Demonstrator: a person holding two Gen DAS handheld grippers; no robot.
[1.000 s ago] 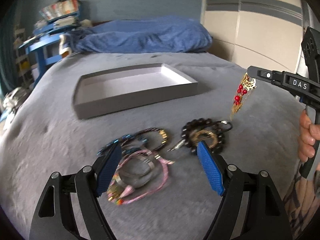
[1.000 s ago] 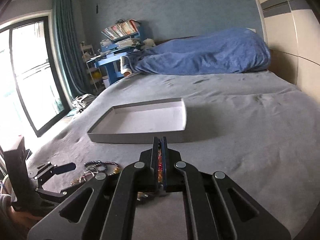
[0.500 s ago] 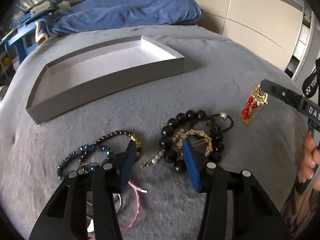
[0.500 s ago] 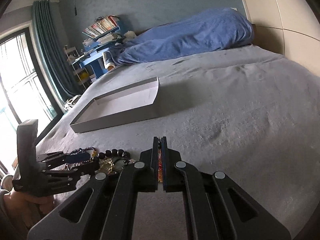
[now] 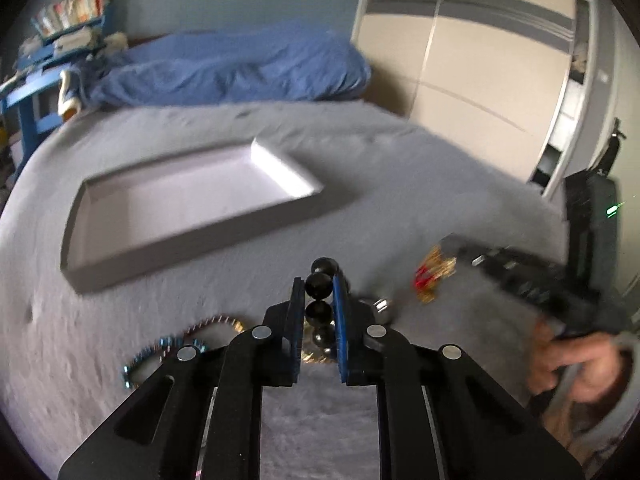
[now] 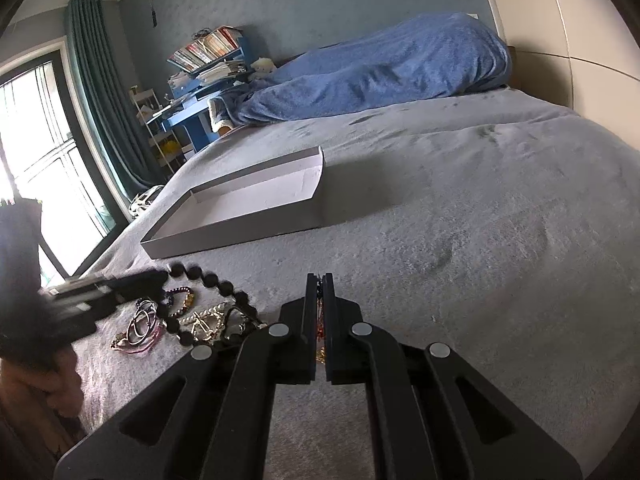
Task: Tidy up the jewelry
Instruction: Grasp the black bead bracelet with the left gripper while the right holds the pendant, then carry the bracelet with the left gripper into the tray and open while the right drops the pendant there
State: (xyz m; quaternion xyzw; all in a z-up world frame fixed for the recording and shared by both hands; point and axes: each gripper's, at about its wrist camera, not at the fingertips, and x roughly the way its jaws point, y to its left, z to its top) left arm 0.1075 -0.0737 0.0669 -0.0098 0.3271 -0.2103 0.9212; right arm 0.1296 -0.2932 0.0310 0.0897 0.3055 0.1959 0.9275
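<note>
My left gripper point(image 5: 318, 284) is shut on the black bead bracelet point(image 5: 319, 285), lifting its beads off the grey bed; in the right wrist view the bracelet point(image 6: 208, 280) trails from the left gripper point(image 6: 162, 278). My right gripper point(image 6: 319, 280) is shut on a gold and red earring point(image 6: 320, 320), seen in the left wrist view as the earring point(image 5: 434, 276) at the right gripper's tip point(image 5: 450, 246). A shallow grey tray point(image 5: 192, 240) lies beyond, also in the right wrist view point(image 6: 240, 228). More bracelets point(image 6: 140, 328) lie on the bed.
A blue beaded bracelet point(image 5: 160, 356) and a gold bracelet point(image 6: 204, 320) lie near the left gripper. A blue duvet point(image 6: 380, 68) is heaped at the bed's far end. A wardrobe point(image 5: 480, 60) stands right, a blue desk point(image 6: 200, 116) and window left.
My left gripper moved forward, closed on the black bead bracelet and began lifting it. My right gripper stays shut on the earring and has dropped lower near the bed.
</note>
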